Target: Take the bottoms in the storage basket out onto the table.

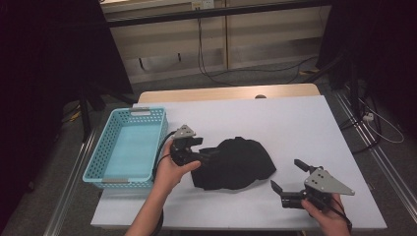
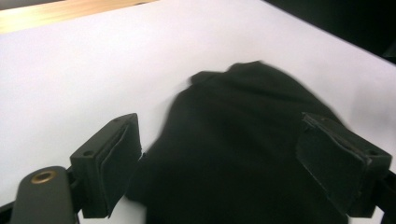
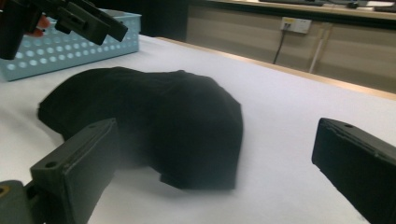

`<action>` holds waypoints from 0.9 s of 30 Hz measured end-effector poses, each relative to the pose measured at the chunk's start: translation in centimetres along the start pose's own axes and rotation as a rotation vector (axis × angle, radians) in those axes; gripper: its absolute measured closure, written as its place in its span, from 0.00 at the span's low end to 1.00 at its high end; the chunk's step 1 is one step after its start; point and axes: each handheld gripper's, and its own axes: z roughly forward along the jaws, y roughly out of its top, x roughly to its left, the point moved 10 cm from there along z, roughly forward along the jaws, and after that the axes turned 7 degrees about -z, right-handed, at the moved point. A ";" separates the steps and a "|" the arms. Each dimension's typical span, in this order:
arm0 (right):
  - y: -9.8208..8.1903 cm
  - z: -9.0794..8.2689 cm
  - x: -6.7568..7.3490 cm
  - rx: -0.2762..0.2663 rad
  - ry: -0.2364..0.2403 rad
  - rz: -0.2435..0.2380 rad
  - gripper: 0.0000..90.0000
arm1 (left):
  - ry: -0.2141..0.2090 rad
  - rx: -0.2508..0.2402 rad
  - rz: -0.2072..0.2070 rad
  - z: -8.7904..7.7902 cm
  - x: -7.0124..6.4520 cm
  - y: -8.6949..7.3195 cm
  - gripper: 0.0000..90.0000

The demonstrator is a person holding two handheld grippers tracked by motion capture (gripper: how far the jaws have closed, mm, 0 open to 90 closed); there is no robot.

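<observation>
Left claw (image 1: 210,156): jaws spread wide, nothing pinched. In the left gripper view, the 2 black pads (image 2: 117,158) are seen on either side of the black cloth (image 2: 243,149), with a gap to the fabric at each pad. From above, the claw tip is placed at the cloth's left edge; actual contact with the fabric cannot be told. The gripper is held by the left hand (image 1: 172,172), with its grey plate on top and a cable trailing toward the basket side.

Right claw (image 1: 289,178): jaws also spread, nothing between them. It is held by the right hand (image 1: 327,214) near the front right corner of the surface, pointed left toward the cloth and kept apart from it. In the right gripper view, the cloth (image 3: 144,116) is seen ahead between the 2 jaws, with bare surface in front of it.

Black cloth (image 1: 236,162): a crumpled, roughly folded heap lying on the white surface (image 1: 275,118), about centre, slightly toward the front. It is located between the 2 claws, closer to the left one.

Blue basket (image 1: 98,167): perforated plastic, set at the left edge of the surface, just left of the left hand. 1 handle slot is seen at each short end. The cloth is outside it.
</observation>
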 end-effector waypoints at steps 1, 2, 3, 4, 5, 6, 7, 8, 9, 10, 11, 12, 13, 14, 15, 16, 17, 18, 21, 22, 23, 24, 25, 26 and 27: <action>0.0 0.0 0.0 0.000 0.000 0.000 0.00 | 0.018 0.005 0.001 -0.3 0.5 -0.2 0.16; -0.1 0.2 0.4 0.012 0.015 -0.014 0.00 | 0.027 0.009 -0.006 -0.5 0.8 -0.3 0.15; -0.1 0.3 0.5 0.016 0.019 -0.018 0.00 | 0.037 0.009 -0.001 -0.8 1.2 -0.4 0.15; -0.1 0.4 0.5 0.021 0.022 -0.018 0.00 | 0.040 0.003 -0.006 -1.0 1.4 -0.4 0.14; -0.1 0.4 0.5 0.021 0.022 -0.018 0.00 | 0.045 0.001 -0.007 -1.2 1.5 -0.5 0.14; 0.0 0.6 0.5 0.025 0.016 -0.011 0.00 | 0.047 -0.002 -0.010 -1.3 1.6 -0.5 0.13; 0.0 0.6 0.5 0.025 0.016 -0.011 0.00 | 0.048 -0.005 -0.012 -1.4 1.6 -0.6 0.13; 0.1 0.9 0.5 0.023 0.023 -0.003 0.00 | 0.048 0.000 -0.007 -1.5 1.6 -0.7 0.12; 0.1 1.1 0.6 0.022 0.028 0.001 0.00 | 0.054 0.004 0.005 -1.6 1.6 -0.8 0.12; 0.1 1.2 0.8 0.026 0.037 0.000 0.00 | 0.054 0.011 0.003 -1.6 1.6 -1.0 0.12; 0.1 1.3 0.9 0.032 0.039 -0.003 0.00 | 0.054 0.007 -0.003 -1.7 1.7 -1.0 0.12; 0.0 1.3 1.0 0.036 0.043 -0.001 0.01 | 0.054 0.007 -0.003 -1.7 1.7 -1.0 0.11; 0.0 1.4 1.1 0.040 0.051 -0.003 0.01 | 0.056 0.004 -0.004 -1.7 1.7 -1.0 0.11; -0.1 1.4 1.2 0.044 0.053 -0.002 0.01 | 0.052 0.005 -0.013 -1.7 1.7 -1.1 0.10; -0.1 1.4 1.2 0.044 0.053 -0.002 0.01 | 0.052 0.006 -0.006 -1.7 1.7 -1.2 0.10; 0.0 1.4 1.2 0.046 0.055 -0.004 0.00 | 0.050 0.010 -0.017 -1.6 1.7 -1.3 0.10; 0.0 1.5 1.2 0.048 0.057 -0.003 0.00 | 0.053 0.011 -0.009 -1.6 1.8 -1.4 0.10; 0.0 1.5 1.2 0.051 0.061 -0.002 0.01 | 0.052 0.010 -0.018 -1.6 1.8 -1.4 0.10; 0.0 1.7 1.3 0.058 0.062 -0.004 0.00 | 0.062 0.012 -0.018 -1.7 2.0 -1.5 0.10; 0.0 1.7 1.3 0.063 0.064 -0.006 0.01 | 0.064 0.012 -0.017 -1.8 2.0 -1.5 0.10; 0.0 1.8 1.4 0.068 0.068 -0.009 0.01 | 0.061 0.009 -0.023 -1.8 1.9 -1.4 0.10; 0.0 1.9 1.5 0.068 0.072 -0.007 0.01 | 0.064 0.008 -0.016 -1.9 2.0 -1.3 0.09; 0.0 1.9 1.6 0.071 0.076 -0.006 0.01 | 0.065 0.004 -0.022 -2.0 1.9 -1.3 0.09; 0.0 1.9 1.7 0.074 0.081 -0.010 0.01 | 0.070 0.000 -0.016 -2.1 2.1 -1.2 0.09; 0.1 2.0 1.8 0.079 0.085 -0.011 0.01 | 0.074 0.002 -0.016 -2.1 2.1 -1.2 0.09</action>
